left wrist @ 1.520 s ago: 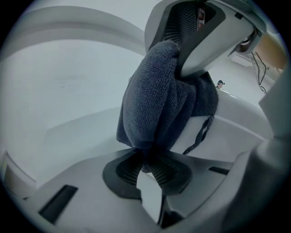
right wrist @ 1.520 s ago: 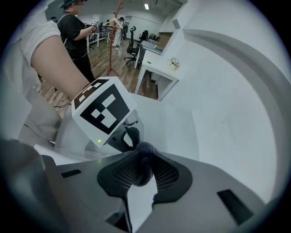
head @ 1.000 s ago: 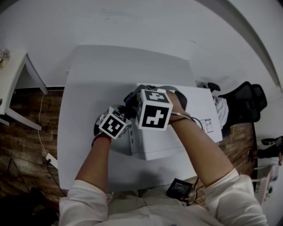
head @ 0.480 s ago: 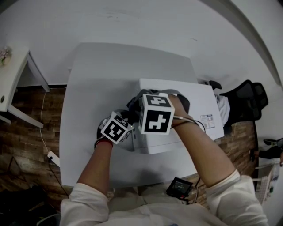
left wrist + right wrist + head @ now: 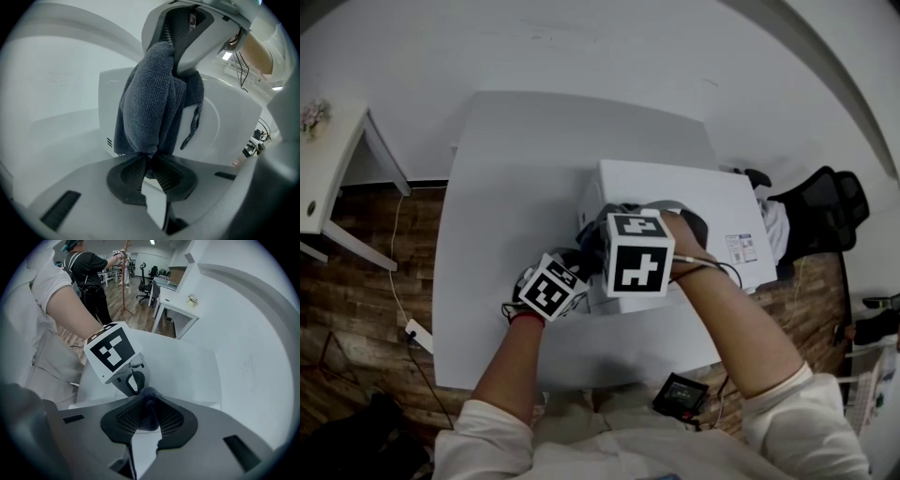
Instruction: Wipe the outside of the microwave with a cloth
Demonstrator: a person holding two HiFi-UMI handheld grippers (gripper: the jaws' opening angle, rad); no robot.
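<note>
A wood floor (image 5: 356,281) is spreading around the white table (image 5: 506,187), with a side desk (image 5: 328,159) standing at the left and an office chair (image 5: 834,216) at the right. The white microwave (image 5: 684,187) is sitting on the table. The grey cloth (image 5: 154,108) is hanging at its near left corner. The right gripper (image 5: 149,401) is pinching the cloth's top and the left gripper (image 5: 149,164) is clamping its bottom. In the head view the marker cubes are hiding most of the cloth, and no view is showing whether it is touching the microwave.
</note>
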